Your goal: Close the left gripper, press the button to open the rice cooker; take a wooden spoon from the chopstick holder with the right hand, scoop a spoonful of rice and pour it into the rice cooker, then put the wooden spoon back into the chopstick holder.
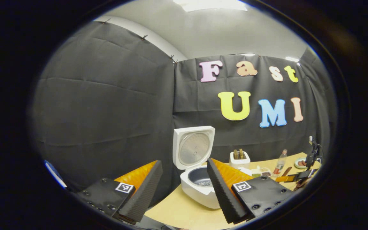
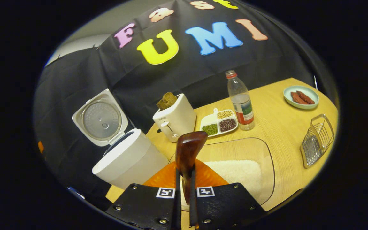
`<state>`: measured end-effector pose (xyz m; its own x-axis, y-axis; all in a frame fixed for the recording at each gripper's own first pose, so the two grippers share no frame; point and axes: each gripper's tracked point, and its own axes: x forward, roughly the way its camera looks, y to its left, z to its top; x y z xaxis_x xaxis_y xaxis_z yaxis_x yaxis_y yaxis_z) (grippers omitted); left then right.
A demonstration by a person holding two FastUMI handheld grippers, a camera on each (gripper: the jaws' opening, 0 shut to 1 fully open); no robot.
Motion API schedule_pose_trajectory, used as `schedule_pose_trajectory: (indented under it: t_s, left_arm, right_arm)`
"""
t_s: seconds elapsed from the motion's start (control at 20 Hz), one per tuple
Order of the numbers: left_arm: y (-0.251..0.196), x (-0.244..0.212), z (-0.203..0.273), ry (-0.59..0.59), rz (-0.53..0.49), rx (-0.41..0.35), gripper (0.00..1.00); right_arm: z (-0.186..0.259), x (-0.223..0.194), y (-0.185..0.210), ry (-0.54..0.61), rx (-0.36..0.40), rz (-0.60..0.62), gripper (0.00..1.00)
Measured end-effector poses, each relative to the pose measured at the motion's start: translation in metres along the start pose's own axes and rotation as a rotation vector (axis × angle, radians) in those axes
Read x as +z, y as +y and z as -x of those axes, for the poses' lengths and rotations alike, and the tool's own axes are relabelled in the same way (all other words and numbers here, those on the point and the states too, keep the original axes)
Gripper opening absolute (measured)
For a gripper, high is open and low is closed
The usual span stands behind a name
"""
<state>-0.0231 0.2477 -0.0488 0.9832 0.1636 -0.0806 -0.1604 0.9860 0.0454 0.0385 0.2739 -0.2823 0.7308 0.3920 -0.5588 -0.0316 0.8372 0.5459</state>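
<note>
Now the right gripper (image 2: 184, 188) fingers clamp the stiff, light brown wooden spoon (image 2: 188, 150) low on its handle; left gripper (image 1: 184, 188) gapes empty, white rice cooker (image 1: 200, 183) open at twelve o'clock.

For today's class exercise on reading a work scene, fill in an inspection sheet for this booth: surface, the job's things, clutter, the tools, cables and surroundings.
Surface: wooden table, bare between the items.
Job's things: rice cooker stands with its lid up; wooden spoon held bowl upward; clear tray of rice just beyond it; wire chopstick holder lies at the right side of the table.
Clutter: toaster with toast, divided dish of beans, bottle, plate of food.
Tools: left tool open, holding nothing; right tool shut on the spoon's handle.
Cables: nothing seen.
Surroundings: black cloth wall, pale ceiling above.
</note>
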Motion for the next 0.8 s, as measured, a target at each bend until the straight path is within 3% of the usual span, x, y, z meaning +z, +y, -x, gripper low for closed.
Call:
schedule_pose_trajectory:
  t_s: [0.2, 0.4, 0.8]
  left_arm:
    - [-0.001, 0.001, 0.001, -0.003, -0.006, 0.001, 0.99]
    - [-0.001, 0.002, -0.001, -0.002, 0.004, 0.001, 0.99]
    - [0.0, 0.004, 0.001, -0.016, 0.027, 0.0, 0.97]
  right_arm:
    - [0.001, 0.014, -0.018, 0.006, 0.001, -0.218, 0.11]
    - [0.008, 0.04, -0.02, -0.034, 0.027, -0.337, 0.11]
    - [0.024, 0.092, 0.013, -0.074, 0.144, -0.552, 0.1]
